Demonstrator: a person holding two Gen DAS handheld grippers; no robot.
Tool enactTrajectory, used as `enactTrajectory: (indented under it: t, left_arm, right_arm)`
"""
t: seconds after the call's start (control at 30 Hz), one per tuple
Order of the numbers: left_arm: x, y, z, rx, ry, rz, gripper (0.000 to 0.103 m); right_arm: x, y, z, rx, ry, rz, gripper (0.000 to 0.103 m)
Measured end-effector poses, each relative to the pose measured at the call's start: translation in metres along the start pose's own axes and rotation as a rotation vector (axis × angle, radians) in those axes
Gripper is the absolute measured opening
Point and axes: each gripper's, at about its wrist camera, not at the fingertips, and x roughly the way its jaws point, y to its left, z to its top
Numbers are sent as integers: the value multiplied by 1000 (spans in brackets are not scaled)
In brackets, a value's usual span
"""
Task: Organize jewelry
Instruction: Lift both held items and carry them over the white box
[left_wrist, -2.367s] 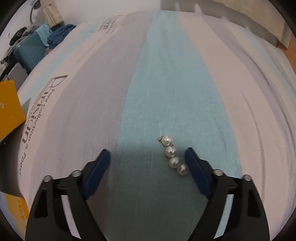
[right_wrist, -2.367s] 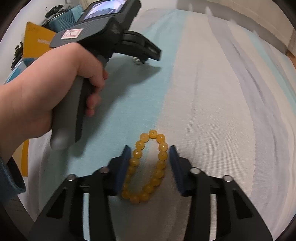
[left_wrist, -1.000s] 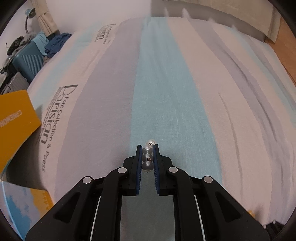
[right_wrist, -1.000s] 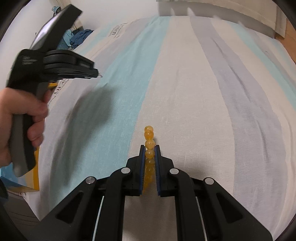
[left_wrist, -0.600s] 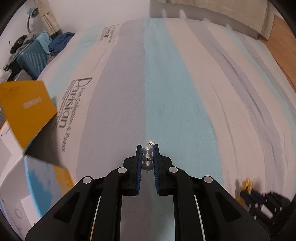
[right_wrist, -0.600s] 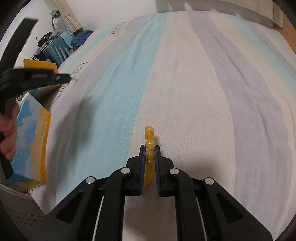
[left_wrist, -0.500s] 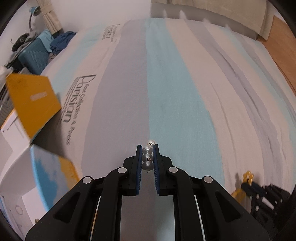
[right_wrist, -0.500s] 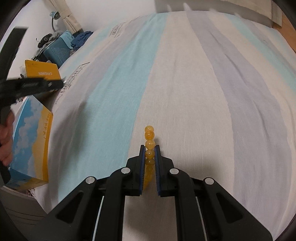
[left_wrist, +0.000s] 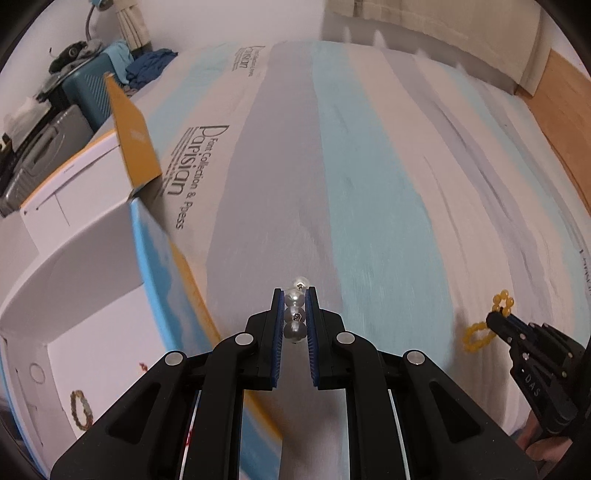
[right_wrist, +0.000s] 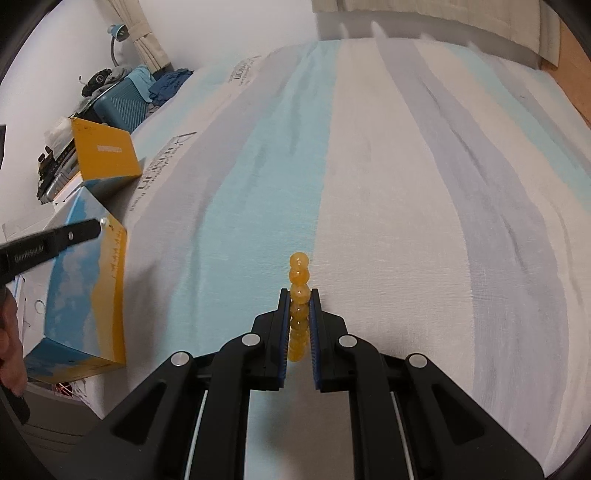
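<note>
Clearly your left gripper (left_wrist: 294, 318) clamps the white pearl strand (left_wrist: 295, 311) just beside the open white-lined blue-and-yellow cardboard box (left_wrist: 88, 295), ready to drop; your right gripper (right_wrist: 299, 322) pinches the amber bead bracelet (right_wrist: 299, 295), further from that box

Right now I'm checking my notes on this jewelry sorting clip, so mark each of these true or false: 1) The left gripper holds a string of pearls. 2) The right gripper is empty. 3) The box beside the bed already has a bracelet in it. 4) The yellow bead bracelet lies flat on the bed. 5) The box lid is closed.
1) True: the left gripper is shut on the pearl string.
2) False: the right gripper is shut on the yellow bead bracelet.
3) True: a beaded bracelet lies inside the box.
4) False: it hangs from the closed jaws, clear of the bed.
5) False: the yellow lid stands open.
</note>
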Motion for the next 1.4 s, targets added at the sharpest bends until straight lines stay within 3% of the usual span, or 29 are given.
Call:
enactTrajectory:
  t: [0.27,0.63,1.07,1.4]
  left_arm:
    - [-30,22,-16,-19,-24,-13,10]
    - [-72,82,-50,-95,-69,23,10]
    - [-113,167,-83,-190,-101,94,11]
    - [-125,217,-113,-263,-95,113,11]
  right_arm:
    - [-25,25,6,-15,-14,1,9]
    - [-65,82,15,-62,-85,-5,9]
    - [-107,189,29,-192,-160,40,9]
    - [-105,279,13,-326,-155,97,9]
